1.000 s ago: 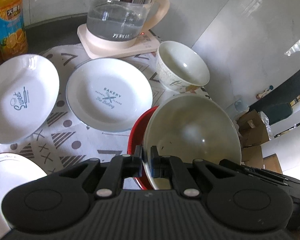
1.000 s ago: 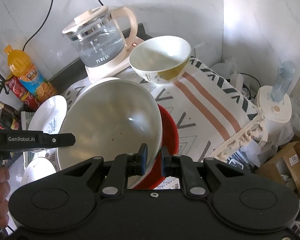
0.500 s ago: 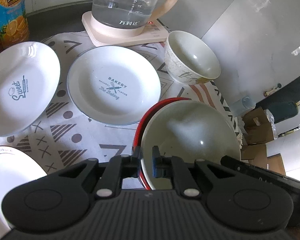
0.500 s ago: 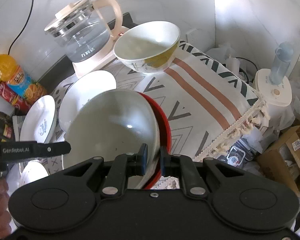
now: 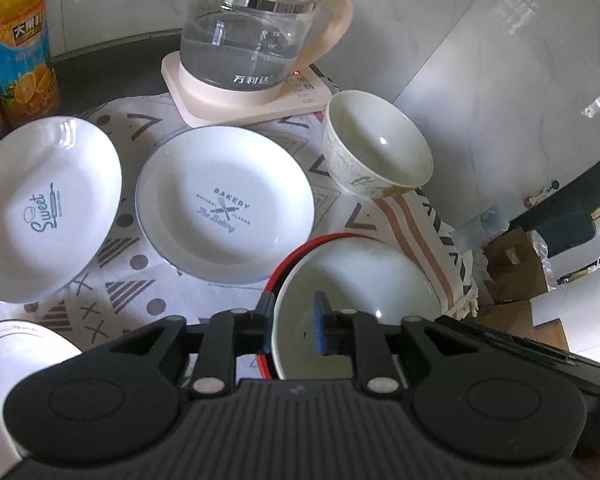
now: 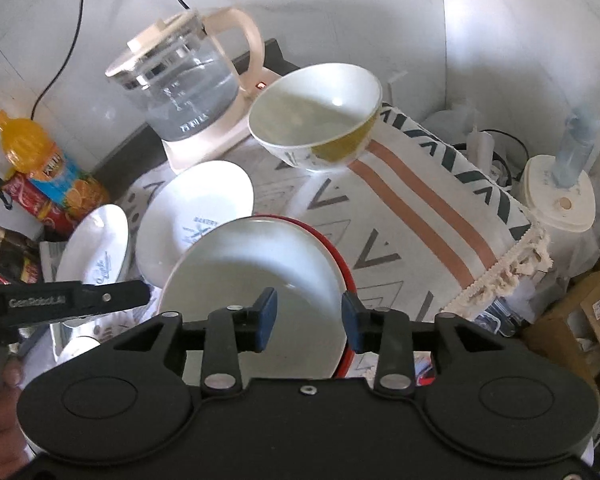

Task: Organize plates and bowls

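The left gripper (image 5: 292, 322) straddles the near-left rim of a large pale cream ceramic bowl (image 5: 360, 276), one blue-padded finger outside the rim and the other inside; its jaws have just been opening, and a gap now shows between the inner pad and the bowl wall, so the rim lies between them unclamped. The right gripper (image 6: 306, 318) straddles the same bowl's right rim, its jaws likewise just opened, both pads standing clear of the rim. The cream bowl sits nested inside a red-rimmed bowl (image 5: 296, 258), whose edge shows around its left and far sides, directly ahead of both grippers on a white patterned cloth (image 5: 132, 292). Beyond the left gripper lies a white round plate printed "BAKERY" (image 5: 224, 204), with a white plate printed "Sweet" (image 5: 44, 208) further left and the edge of another white plate (image 5: 16, 356) beside the gripper's left. Ahead to the right stands a smaller cream bowl with a leaf pattern (image 5: 376, 150), and behind it a glass kettle on a cream base (image 5: 252, 48). An orange juice bottle (image 5: 20, 52) stands far left.
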`<state>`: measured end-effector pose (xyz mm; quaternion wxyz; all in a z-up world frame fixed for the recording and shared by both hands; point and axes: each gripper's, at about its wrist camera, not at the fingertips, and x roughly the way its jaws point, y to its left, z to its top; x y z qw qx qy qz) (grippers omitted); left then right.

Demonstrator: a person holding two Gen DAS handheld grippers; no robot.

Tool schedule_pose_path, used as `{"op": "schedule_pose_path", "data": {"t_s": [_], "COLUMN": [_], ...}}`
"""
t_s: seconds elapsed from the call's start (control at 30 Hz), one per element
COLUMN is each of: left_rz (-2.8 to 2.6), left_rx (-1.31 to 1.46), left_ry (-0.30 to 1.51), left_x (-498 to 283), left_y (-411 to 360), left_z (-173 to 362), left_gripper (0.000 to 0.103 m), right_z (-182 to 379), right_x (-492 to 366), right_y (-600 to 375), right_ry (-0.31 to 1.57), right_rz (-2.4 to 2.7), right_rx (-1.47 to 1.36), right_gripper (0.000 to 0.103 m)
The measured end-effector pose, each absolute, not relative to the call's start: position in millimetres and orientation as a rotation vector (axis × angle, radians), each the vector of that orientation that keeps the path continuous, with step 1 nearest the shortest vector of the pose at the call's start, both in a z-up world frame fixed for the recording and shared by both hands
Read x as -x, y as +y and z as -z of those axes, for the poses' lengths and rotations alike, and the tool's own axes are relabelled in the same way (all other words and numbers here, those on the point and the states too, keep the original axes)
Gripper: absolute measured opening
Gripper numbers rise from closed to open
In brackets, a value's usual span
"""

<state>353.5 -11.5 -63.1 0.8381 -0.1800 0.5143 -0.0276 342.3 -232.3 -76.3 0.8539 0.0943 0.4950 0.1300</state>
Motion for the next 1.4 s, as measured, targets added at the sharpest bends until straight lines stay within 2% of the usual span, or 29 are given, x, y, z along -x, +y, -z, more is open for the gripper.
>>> {"op": "schedule_pose_path", "data": {"t_s": [0.13,0.2,0.4,0.57,0.83,1.07,1.4], "left_rz": [0.048,0.045,0.030,0.007,-0.007,-0.029,-0.065], "left_rx": [0.381,0.383,0.394,0.386,0.401,0.411,0.442], "left_ry": [1.074,1.066,1.051,1.044,1.030,1.026,1.034], "left_x": [-359,-363,-380,-396,-425,-451,-484], "left_y": [-14,-16,-25,-33,-43,-51,-57], "left_z": [59,57,51,50,51,58,76], "left_gripper": [0.033,0.041,0.056,0.071,0.074,0.074,0.070], "right_z": [69,66,58,53,55,67,84], "right_x": [-347,-350,-364,-378,-407,-437,-476], "right_y": [-237,-241,-253,-262,-276,-281,-284], "right_ry": [1.026,1.017,0.986,0.949,0.942,0.975,1.021], "right_rz": [-0.278,-0.274,-0.271,-0.265,-0.269,-0.279,-0.303], "right_rx": [-0.208,-0.209,-0.228,-0.240,-0.247,-0.272,-0.298], "right_gripper": [0.040,0.043,0.060,0.087,0.087,0.074,0.064]}}
